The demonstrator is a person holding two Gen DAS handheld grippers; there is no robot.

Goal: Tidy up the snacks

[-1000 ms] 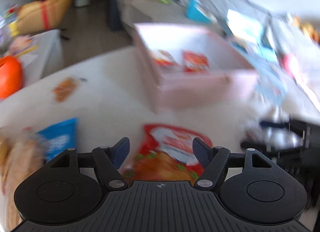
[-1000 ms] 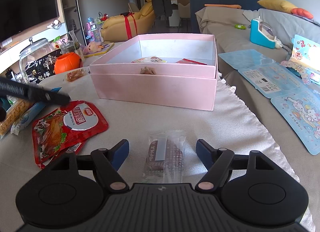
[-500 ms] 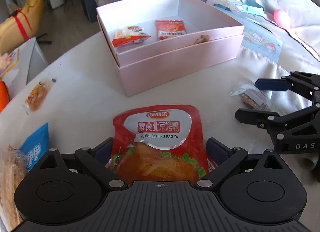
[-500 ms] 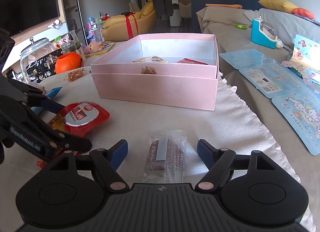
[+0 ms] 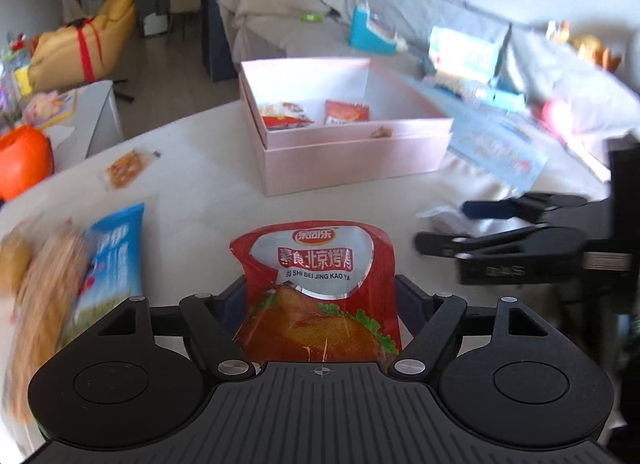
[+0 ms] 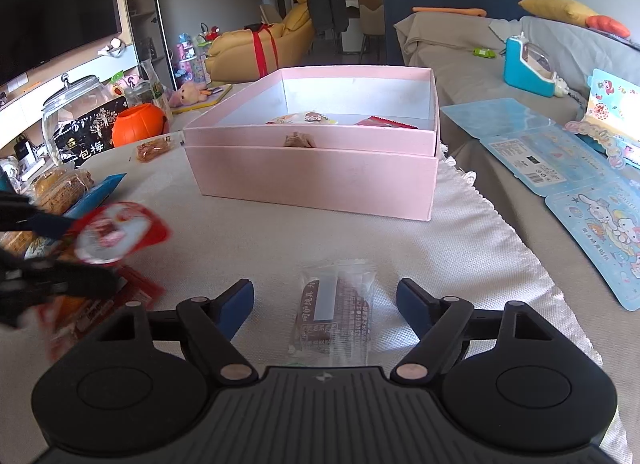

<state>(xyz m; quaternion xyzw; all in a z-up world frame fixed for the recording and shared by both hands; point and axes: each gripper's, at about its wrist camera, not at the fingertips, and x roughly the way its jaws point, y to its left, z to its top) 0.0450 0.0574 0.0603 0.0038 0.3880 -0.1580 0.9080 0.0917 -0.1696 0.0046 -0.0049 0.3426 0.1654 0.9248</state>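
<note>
My left gripper [image 5: 320,292] has a red snack pouch [image 5: 320,284] between its jaws, which are closing. The pouch is buckled between the pads and raised off the cloth, and it looks blurred in the right wrist view [image 6: 116,232]. Ahead stands the open pink box [image 5: 352,160] with two packets [image 5: 286,114] inside. My right gripper [image 6: 324,292] is open, low over the table. A clear-wrapped brown snack [image 6: 334,316] lies flat between its fingers, touching neither. The left wrist view has that gripper [image 5: 452,224] at the right.
A blue packet [image 5: 116,256] and a bread-like packet [image 5: 48,276] lie at the left, with a small orange packet [image 5: 128,168] farther back. Another red pouch [image 6: 136,296] lies on the cloth. An orange bucket [image 6: 138,124] and glass jar [image 6: 76,116] stand left; blue sheets [image 6: 540,148] lie right.
My left gripper widened around the flat red pouch, then closed on it and lifted it, so the pouch now stands buckled. The right gripper stayed put over the brown snack.
</note>
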